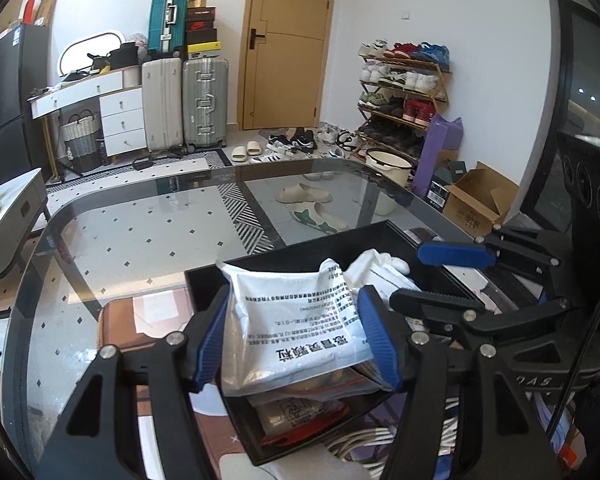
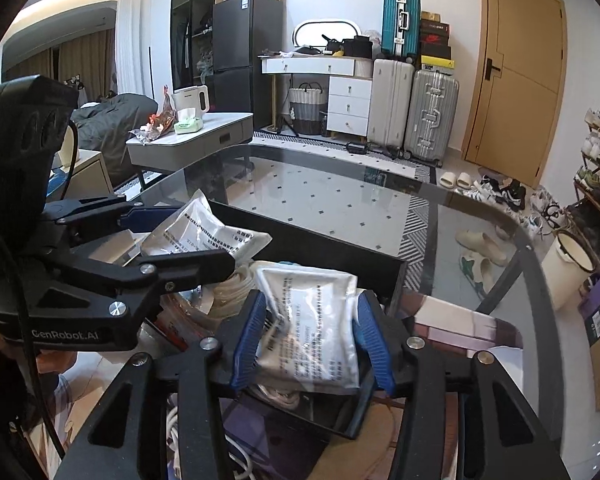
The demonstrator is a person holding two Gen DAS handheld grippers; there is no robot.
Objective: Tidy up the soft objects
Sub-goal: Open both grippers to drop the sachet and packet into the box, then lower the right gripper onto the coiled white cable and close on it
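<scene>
Two white pouches, one (image 1: 300,320) between the left tool (image 1: 296,338) pads, one (image 2: 312,324) between the right tool (image 2: 312,346) pads, both tools half spread, sit in the black tray (image 1: 340,236) on the glass counter (image 1: 140,232). White cloth (image 1: 376,268) lies at 1 o'clock; cables (image 2: 236,288) crowd the tray at 10.

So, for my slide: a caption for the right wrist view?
Right gripper around a white printed pouch over a black tray on the glass table.
</scene>
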